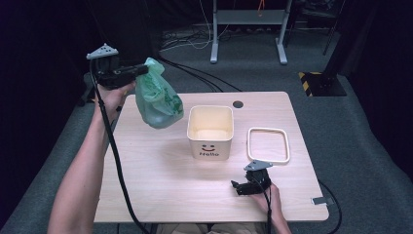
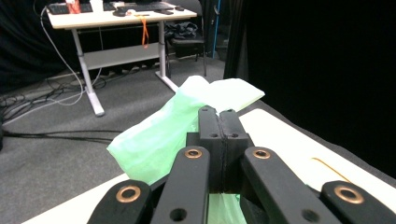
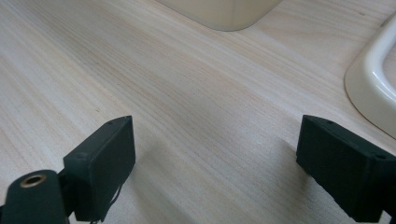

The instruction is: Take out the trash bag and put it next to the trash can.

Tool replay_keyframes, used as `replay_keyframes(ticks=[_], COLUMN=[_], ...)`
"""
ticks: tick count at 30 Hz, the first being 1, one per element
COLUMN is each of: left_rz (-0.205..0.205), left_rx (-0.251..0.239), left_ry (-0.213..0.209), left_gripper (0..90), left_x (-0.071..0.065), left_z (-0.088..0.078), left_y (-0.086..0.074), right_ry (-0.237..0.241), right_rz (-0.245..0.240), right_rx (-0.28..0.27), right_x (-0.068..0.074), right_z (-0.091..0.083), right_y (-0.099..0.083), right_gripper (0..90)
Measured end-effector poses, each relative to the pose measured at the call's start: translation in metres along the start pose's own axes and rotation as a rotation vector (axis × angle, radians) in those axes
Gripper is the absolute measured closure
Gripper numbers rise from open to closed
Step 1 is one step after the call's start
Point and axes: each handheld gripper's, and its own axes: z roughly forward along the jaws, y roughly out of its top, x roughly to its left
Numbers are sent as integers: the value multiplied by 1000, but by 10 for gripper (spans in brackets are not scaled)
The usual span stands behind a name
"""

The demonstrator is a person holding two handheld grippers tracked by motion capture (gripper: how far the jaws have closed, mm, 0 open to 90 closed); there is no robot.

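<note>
at the upper left of the high view, a green plastic bag (image 1: 158, 97) is pinched by the left gripper (image 1: 142, 71). the right gripper (image 1: 238, 186) is rested on the table (image 1: 160, 185) at lower right, jaws spread with nothing between.

The left tool (image 1: 141, 70), black with copper-coloured rivets, is gripping a translucent pale green bag (image 1: 158, 100) carrying darker green print. Below and to the right of that tool, a cream bin (image 1: 210, 131) is showing a black smiling face and black lettering. The right tool (image 1: 237, 186), also black, is resting on a pale wood-grain tabletop (image 1: 160, 185); just beyond it a cream-white frame (image 1: 268, 145) is lying. Dark grey carpet (image 1: 350, 122) is surrounding the tabletop.
</note>
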Motion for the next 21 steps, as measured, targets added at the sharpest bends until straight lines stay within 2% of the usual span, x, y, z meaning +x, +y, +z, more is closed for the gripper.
replay_keyframes(ticks=[8, 13, 21], left_rz=[-22, -24, -43], left_rx=[27, 60, 80], left_ry=[27, 42, 64], left_gripper=[900, 900, 900], left_x=[8, 12, 18], left_z=[6, 13, 21], left_y=[-15, -27, -46], right_ry=[-3, -5, -6], right_rz=[-1, -2, -2], right_rx=[0, 1, 2], right_x=[0, 0, 1], right_z=[0, 0, 0], right_y=[0, 0, 0], right_gripper=[112, 112, 113])
